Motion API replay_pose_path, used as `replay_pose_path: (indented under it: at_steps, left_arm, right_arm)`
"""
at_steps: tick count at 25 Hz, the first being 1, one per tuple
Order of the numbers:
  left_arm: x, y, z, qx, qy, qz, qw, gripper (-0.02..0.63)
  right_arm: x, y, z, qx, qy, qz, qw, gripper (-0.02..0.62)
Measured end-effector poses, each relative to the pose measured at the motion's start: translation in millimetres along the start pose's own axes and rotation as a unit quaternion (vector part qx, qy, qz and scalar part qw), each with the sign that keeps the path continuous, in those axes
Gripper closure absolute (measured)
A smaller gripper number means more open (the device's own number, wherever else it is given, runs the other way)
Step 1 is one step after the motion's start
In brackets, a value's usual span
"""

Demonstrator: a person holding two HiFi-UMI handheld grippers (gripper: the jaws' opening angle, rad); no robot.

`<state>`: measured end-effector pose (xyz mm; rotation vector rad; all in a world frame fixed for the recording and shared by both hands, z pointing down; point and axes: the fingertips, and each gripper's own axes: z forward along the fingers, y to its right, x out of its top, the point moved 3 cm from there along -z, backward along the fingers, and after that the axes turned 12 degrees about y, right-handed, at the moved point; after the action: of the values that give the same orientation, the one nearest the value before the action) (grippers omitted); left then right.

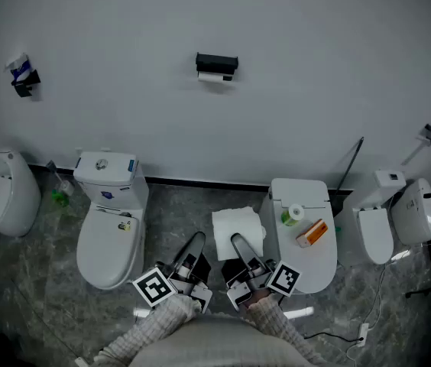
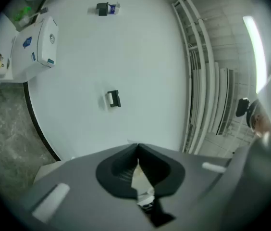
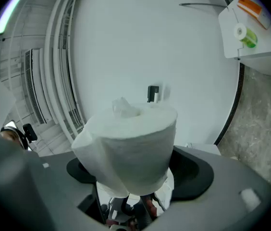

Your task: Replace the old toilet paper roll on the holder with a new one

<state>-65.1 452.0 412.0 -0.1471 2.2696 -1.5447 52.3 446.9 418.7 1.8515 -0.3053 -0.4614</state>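
The right gripper (image 3: 135, 170) has its jaws spread wide and clamped on the sides of the new roll (image 3: 130, 138), a full white roll whose core runs out along the jaws, its ragged end face turned away toward the wall (image 1: 292, 44). The left gripper (image 2: 137, 147) holds nothing; its jaws are pressed together at the tips. The holder (image 1: 217, 61) hangs on the wall straight ahead of both pairs of jaws and above them, well apart, with the old roll (image 1: 215, 76) showing white under its dark cover. The holder's long axis seems to lie sideways along the wall, across the new roll's core, so the right hand probably has to turn before fitting. Neither hand looks clearly nearer; the empty left gripper seems the one free to clear the old roll first.
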Motion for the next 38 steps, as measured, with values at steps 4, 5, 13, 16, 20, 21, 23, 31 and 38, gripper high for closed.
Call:
replay_pose_path:
  at_steps: [4, 5, 13, 16, 20, 21, 23, 31, 38]
  left_arm:
    - [-12, -13, 0, 0.014, 0.000, -0.013, 0.9998, 0.612]
    - [-13, -16, 2, 0.018, 0.001, -0.018, 0.9997, 0.612]
    - [-1, -39, 33, 0.020, 0.012, -0.014, 0.9996, 0.612]
    - [16, -53, 61, 0.016, 0.014, -0.013, 0.9997, 0.612]
    - [36, -70, 107, 0.003, 0.006, -0.006, 1.0000, 0.612]
    - [41, -75, 120, 0.002, 0.002, -0.005, 1.0000, 0.612]
    - [50, -85, 147, 0.002, -0.011, -0.007, 0.9999, 0.612]
    - [112, -120, 252, -0.003, -0.025, 0.005, 0.9997, 0.612]
    - [146, -152, 315, -0.001, -0.026, 0.006, 0.9996, 0.612]
  right_arm:
    - [9, 11, 4, -0.007, 0.003, -0.001, 1.000, 0.183]
    - [11, 13, 5, -0.008, 0.002, 0.000, 1.000, 0.183]
    - [26, 37, 38, -0.015, -0.006, 0.000, 1.000, 0.184]
    - [33, 50, 64, -0.018, -0.008, 0.001, 1.000, 0.183]
    - [48, 69, 105, -0.024, -0.004, -0.003, 1.000, 0.183]
    - [53, 73, 117, -0.024, -0.001, -0.002, 1.000, 0.183]
    - [66, 81, 144, -0.024, 0.008, 0.000, 1.000, 0.184]
    - [110, 105, 257, -0.020, 0.036, -0.005, 0.999, 0.183]
    - [137, 128, 322, -0.022, 0.056, -0.003, 0.998, 0.184]
